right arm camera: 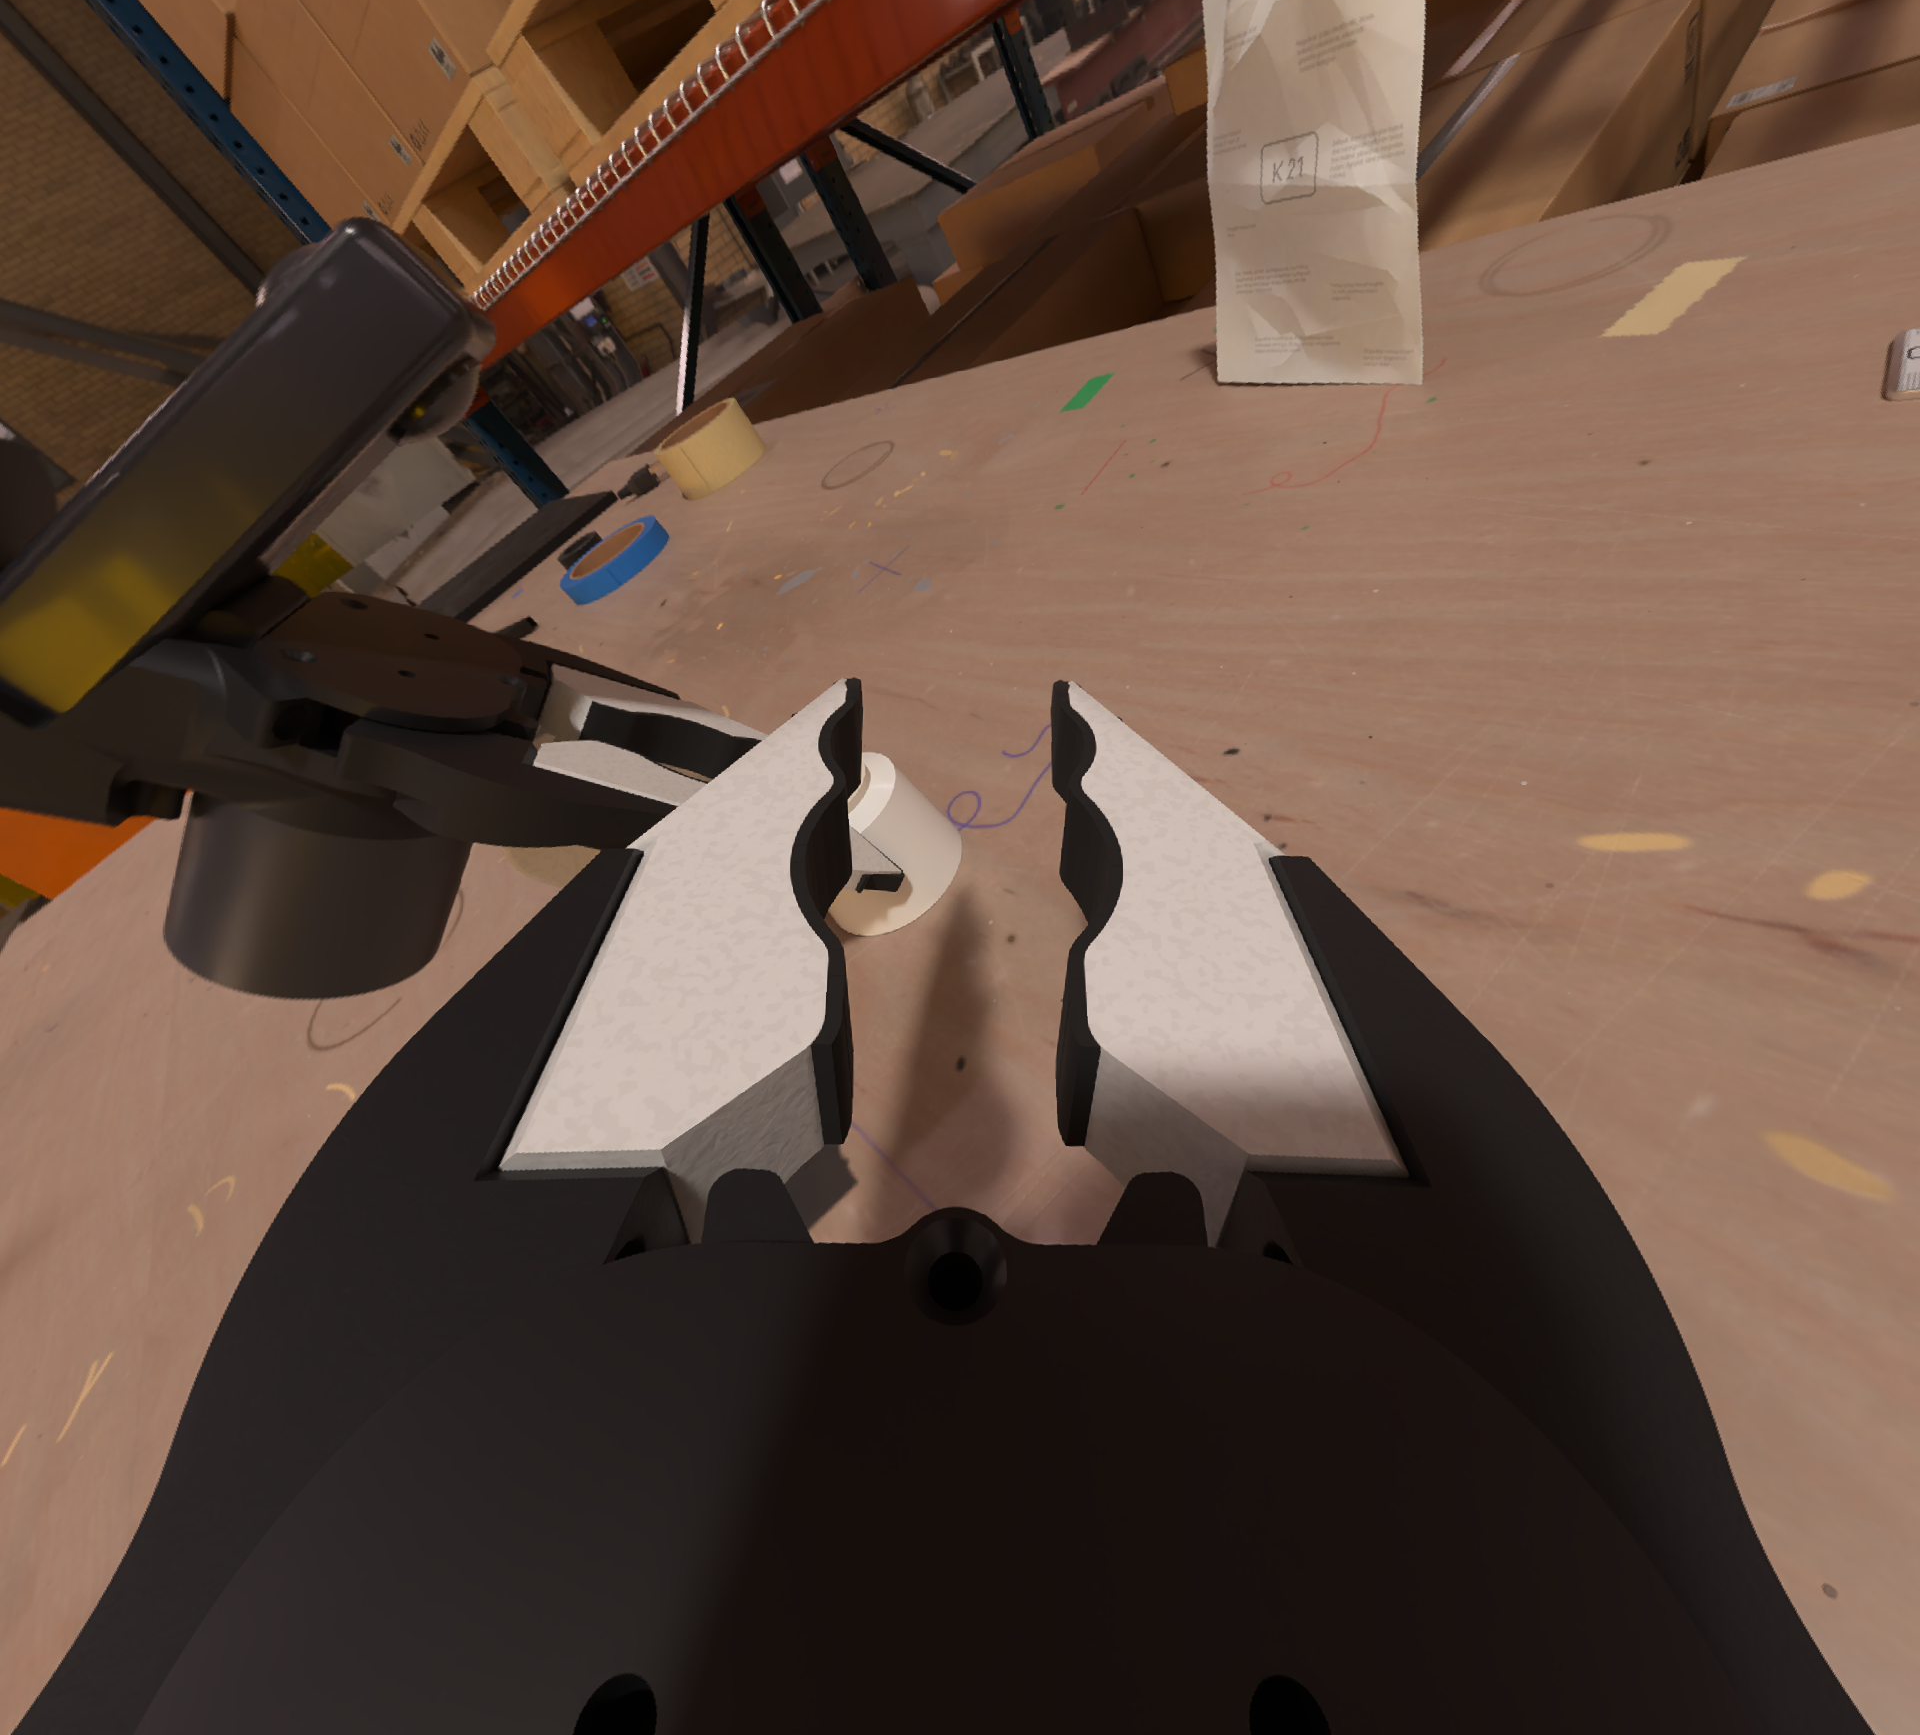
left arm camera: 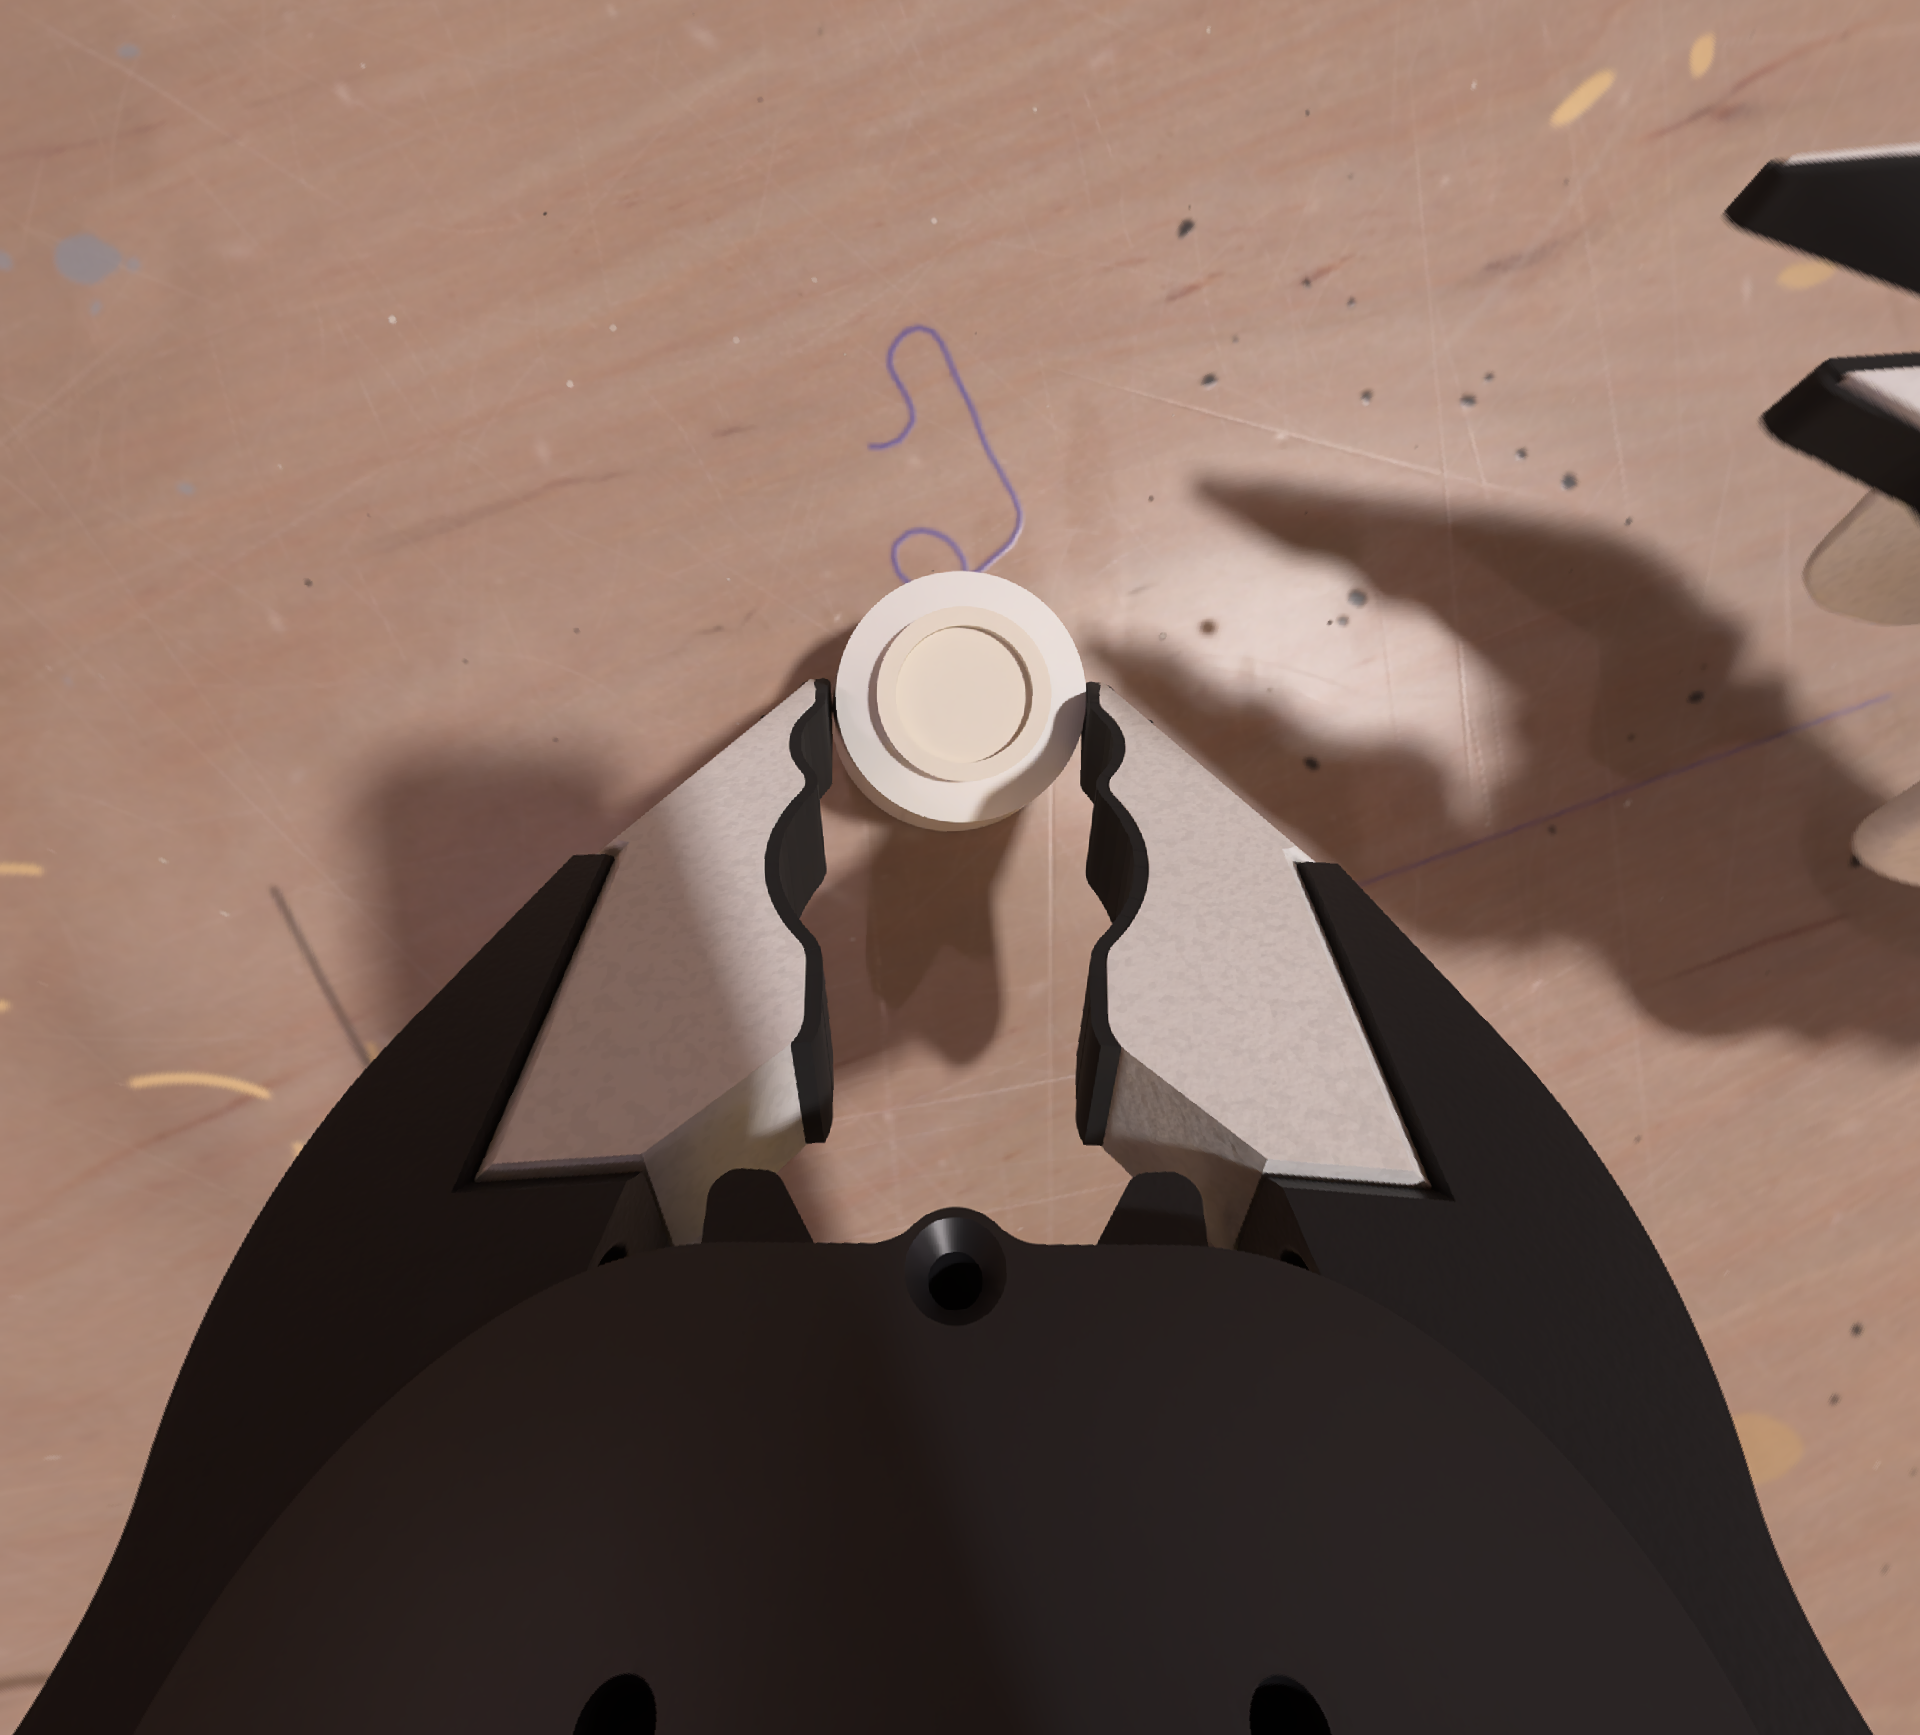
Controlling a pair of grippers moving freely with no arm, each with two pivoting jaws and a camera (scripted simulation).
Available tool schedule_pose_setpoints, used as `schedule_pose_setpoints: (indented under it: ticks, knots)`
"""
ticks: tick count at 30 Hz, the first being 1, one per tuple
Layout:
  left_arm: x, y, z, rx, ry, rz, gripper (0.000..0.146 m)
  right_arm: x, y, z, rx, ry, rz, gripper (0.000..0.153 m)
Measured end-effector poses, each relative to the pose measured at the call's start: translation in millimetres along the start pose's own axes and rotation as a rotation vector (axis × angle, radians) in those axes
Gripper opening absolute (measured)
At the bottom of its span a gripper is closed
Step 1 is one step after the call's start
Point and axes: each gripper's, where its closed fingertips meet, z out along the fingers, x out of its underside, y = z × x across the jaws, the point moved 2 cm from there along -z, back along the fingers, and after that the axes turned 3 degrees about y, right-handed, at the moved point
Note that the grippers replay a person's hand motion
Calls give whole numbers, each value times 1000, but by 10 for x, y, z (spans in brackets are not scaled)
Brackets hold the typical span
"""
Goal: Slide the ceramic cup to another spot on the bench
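Cream ceramic, the cup [left arm camera: 958,714] stands on the wooden bench [left arm camera: 416,231] right at the tips of our left gripper [left arm camera: 956,719], whose two fingers [left arm camera: 717,906] press its sides from either hand, so the jaws stand part-closed around it. From above we see a round foot ring facing the camera, so the cup sits upside down with its long axis vertical and its wider rim on the bench. Just beyond the cup runs a purple scribble [left arm camera: 940,438]. Our right gripper [right arm camera: 956,719] hangs near the cup, jaws parted and holding nothing. Only its view shows the cup [right arm camera: 904,844] from the side, flaring toward the bench, with the left gripper [right arm camera: 665,750] reaching in, and, well beyond the cup, a paper bag [right arm camera: 1314,127], blue tape [right arm camera: 613,558], a tan tape roll [right arm camera: 712,444] and shelving [right arm camera: 831,23].
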Motion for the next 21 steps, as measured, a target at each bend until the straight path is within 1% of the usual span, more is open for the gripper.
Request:
schedule_pose_setpoints:
  ticks: [2, 6, 8, 10, 16, 19, 21]
  knots:
    - [-12, 47, -3, 13, 36, 39, 48, -8, -1, -8, -2, -10, 9, 36]
    - [-44, 142, -6, 85, 82, 81, 48, 7, 8, 5, -4, 2, 3, 37]
    - [-43, 174, -8, 119, 91, 171, 48, 15, 14, 14, 0, 9, -7, 37]
    - [-39, 217, -13, 182, 111, 295, 48, 19, 22, 21, -1, 13, -11, 37]
    - [-124, 468, 18, 306, 184, 609, 48, 50, 28, 56, 1, 35, -24, 36]
    - [-200, 576, 55, 325, 208, 693, 48, 72, 24, 83, 14, 55, -39, 37]
    - [-244, 622, 81, 332, 202, 712, 48, 88, 26, 101, 30, 68, -64, 37]
